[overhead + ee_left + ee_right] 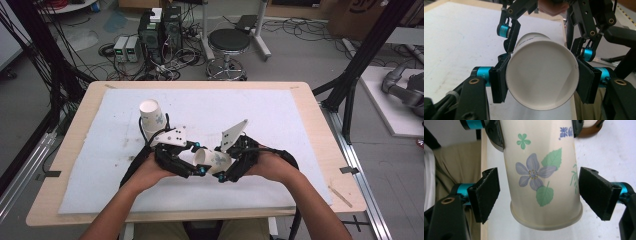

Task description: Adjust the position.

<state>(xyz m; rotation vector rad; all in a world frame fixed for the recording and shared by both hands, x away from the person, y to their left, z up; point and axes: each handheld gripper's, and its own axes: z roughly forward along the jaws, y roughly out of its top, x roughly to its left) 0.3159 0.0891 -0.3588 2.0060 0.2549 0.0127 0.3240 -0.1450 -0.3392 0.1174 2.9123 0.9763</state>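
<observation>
A white paper cup with a purple flower print (211,159) lies level above the white mat, between both grippers. My left gripper (197,167) is shut on it, its pads pressing the sides near the wide end (541,77) that faces its camera. My right gripper (222,172) stands open around the narrower end. In the right gripper view its two pads (486,195) flank the cup (541,177) with a gap on each side. The left gripper view has the right gripper (546,41) farther off, straddling the far part of the cup.
A second paper cup (151,116) stands upright on the white mat (280,115), just behind my left hand. The mat covers most of the wooden table (320,130). A stool (227,42) and electronics boxes sit on the floor beyond the far edge.
</observation>
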